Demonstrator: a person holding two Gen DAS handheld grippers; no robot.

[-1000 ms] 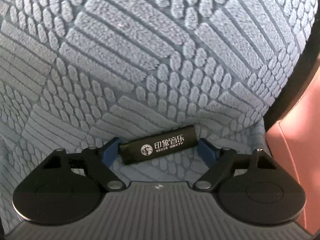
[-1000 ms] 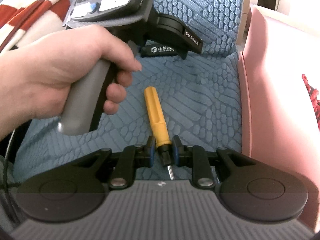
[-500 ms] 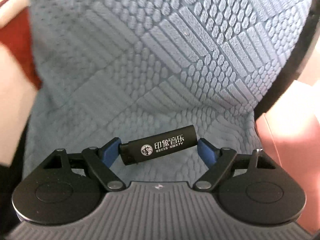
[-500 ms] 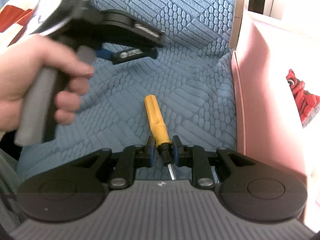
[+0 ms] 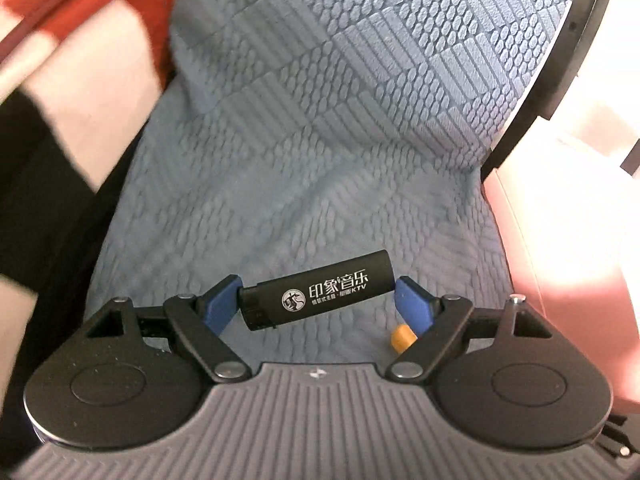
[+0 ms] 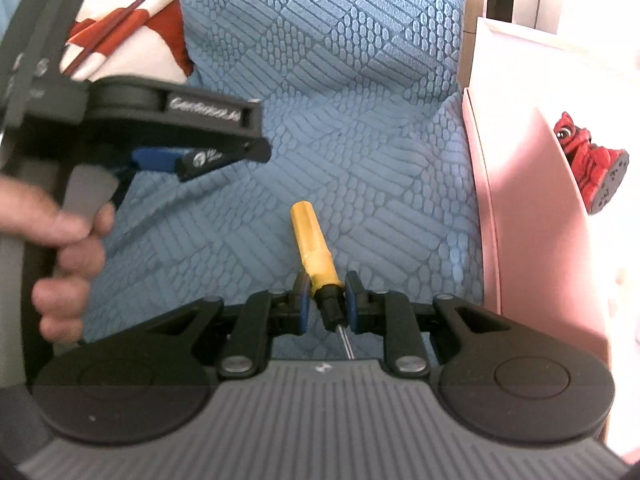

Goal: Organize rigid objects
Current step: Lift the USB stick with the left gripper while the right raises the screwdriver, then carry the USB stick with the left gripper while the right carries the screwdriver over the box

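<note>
Left gripper [image 5: 318, 300]: a black lighter [image 5: 316, 291] with white printed lettering is clamped lengthwise between the blue pads [image 5: 220, 304], held clear above the blue textured seat cushion [image 5: 320, 120]. Right gripper [image 6: 325, 300]: the jaws are closed narrowly on a yellow-handled screwdriver [image 6: 314, 244] at its black collar, the handle pointing away over the cushion's middle. A pink box [image 6: 528, 208] is seen against the cushion's right edge, with a red figurine [image 6: 588, 160] inside. A red-and-white cloth [image 5: 80, 40] is visible at the left edge.

blue cushion [image 6: 360, 100] lies open ahead; pink box wall [image 6: 520, 208] blocks the right side.
</note>
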